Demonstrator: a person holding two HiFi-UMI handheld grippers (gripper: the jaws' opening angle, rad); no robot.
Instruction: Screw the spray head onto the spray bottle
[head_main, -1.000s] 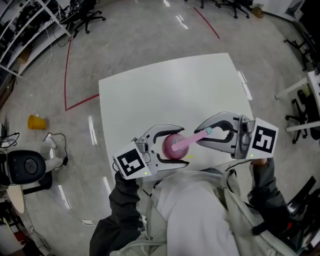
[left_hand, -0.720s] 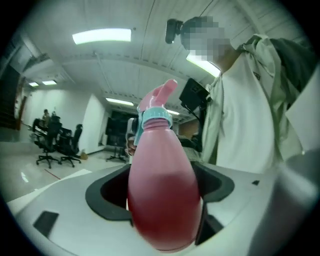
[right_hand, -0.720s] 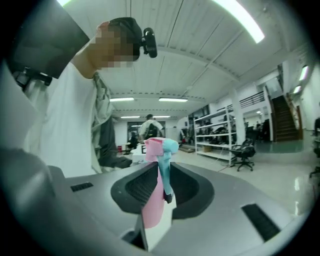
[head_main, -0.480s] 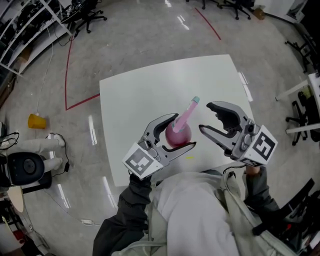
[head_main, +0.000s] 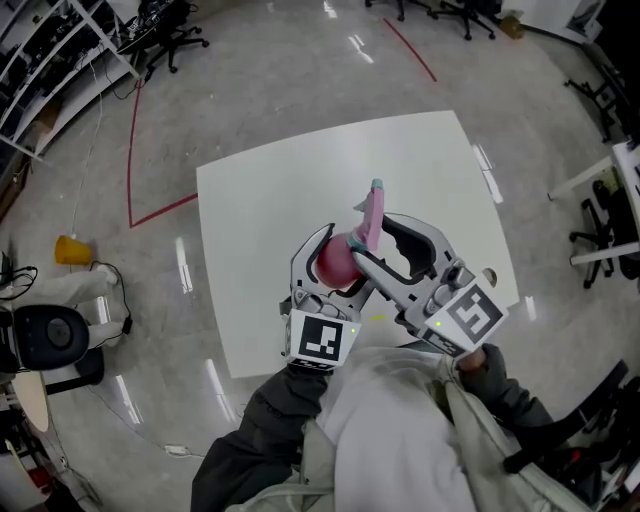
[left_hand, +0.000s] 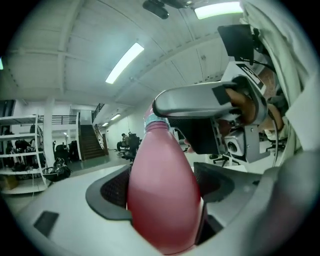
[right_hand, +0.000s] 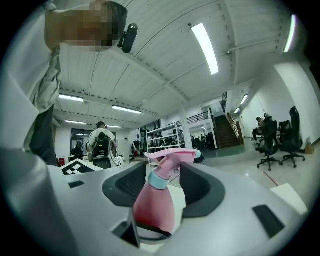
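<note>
Head view: the left claw grasps the belly of a pink plastic spray bottle and holds it upright above the near part of a white square table. A pink spray head with a teal tip sits on top of the bottle. The right claw reaches in from the bottle's right, with one jaw on each side of the neck.

Left gripper view: the dark pads press on both sides of the bottle, so this claw is clenched on it. One grey jaw of the right claw crosses just at the bottle's top.

Right gripper view: the right claw is released. Its jaws have just been opening, and the bottle's neck, with a teal collar under the spray head, stands between the pads. Neither pad seems to press on it.

The head looks seated, though how tight its thread is cannot be told. The step in hand is probably a fresh grip for another turn. To do it well, the left claw should keep the bottle steady and upright. The right claw should close squarely on the collar or the head's base, not on the long nozzle, which would tilt. It should then turn about the bottle's own axis without pushing sideways.
</note>
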